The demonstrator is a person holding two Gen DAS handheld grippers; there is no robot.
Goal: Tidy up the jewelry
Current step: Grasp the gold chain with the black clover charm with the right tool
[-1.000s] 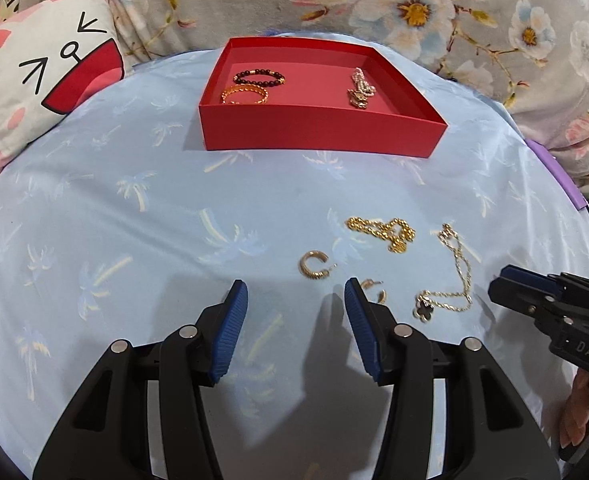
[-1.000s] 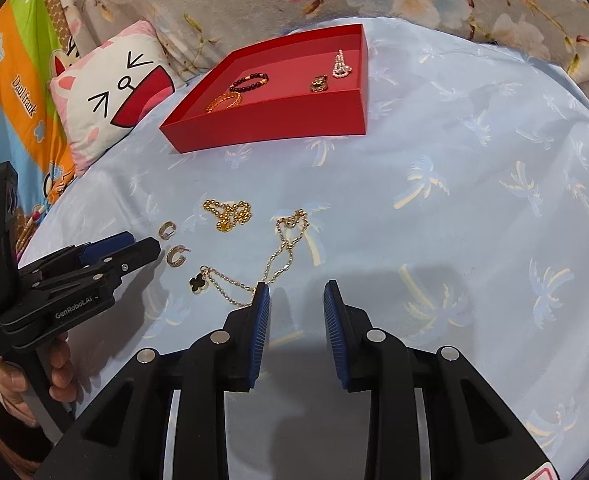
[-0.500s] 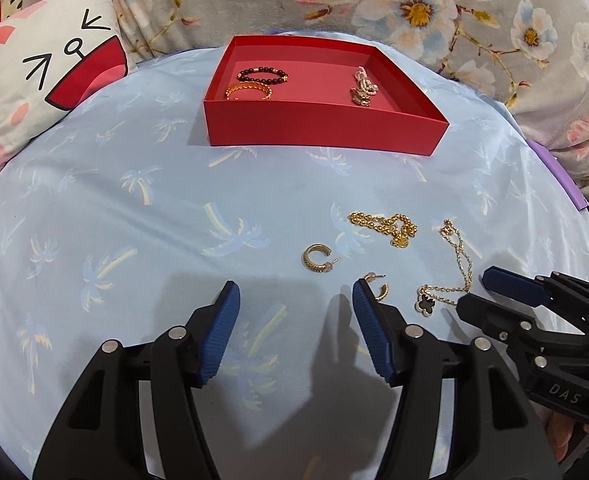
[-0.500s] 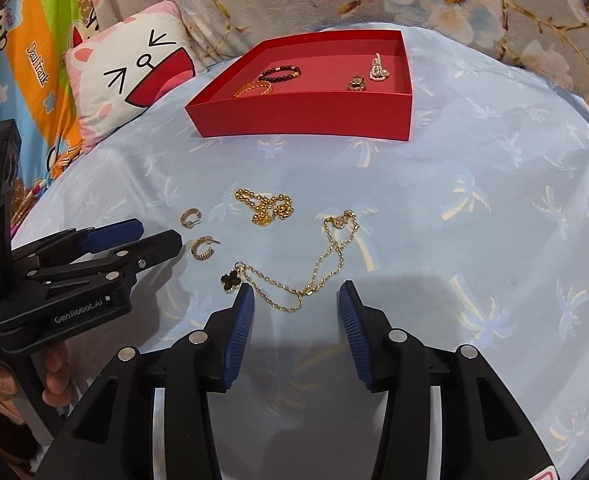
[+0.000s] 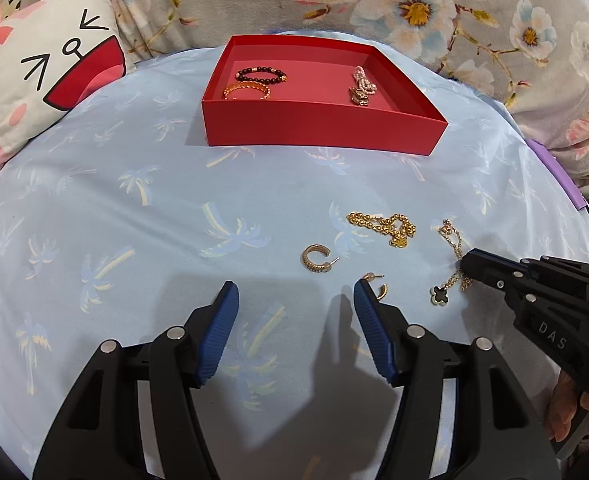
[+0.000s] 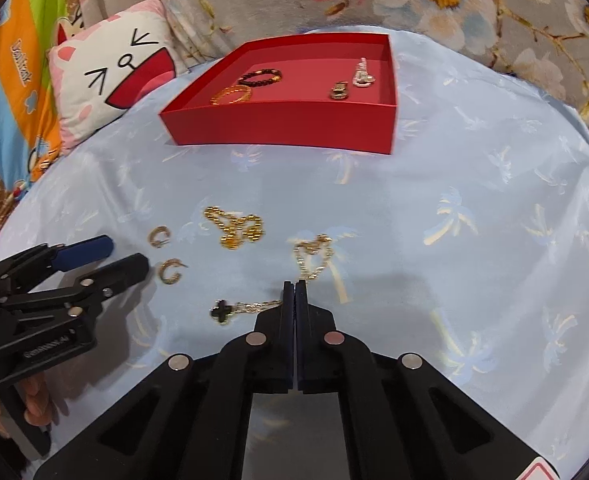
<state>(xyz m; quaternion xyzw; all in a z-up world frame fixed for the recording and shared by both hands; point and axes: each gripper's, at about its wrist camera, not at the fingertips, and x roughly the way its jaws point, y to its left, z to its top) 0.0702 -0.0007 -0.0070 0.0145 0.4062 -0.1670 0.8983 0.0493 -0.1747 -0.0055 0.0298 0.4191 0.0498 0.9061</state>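
At six o'clock of the red tray [image 6: 286, 130], on the blue palm-print bedsheet [image 6: 454, 200], the right gripper [image 6: 295, 286] has its fingers pressed together on the clover-charm chain [image 6: 254, 306] mid-length — light, limp, snag-prone, likely to dangle. Left gripper [image 5: 294, 300] fingers spread, near the hoop earrings [image 5: 316, 258].

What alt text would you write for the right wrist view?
The right gripper is shut on a thin gold chain with a black clover charm on a blue cloth. Beyond lie two hoop earrings, a beaded chain and a red tray.
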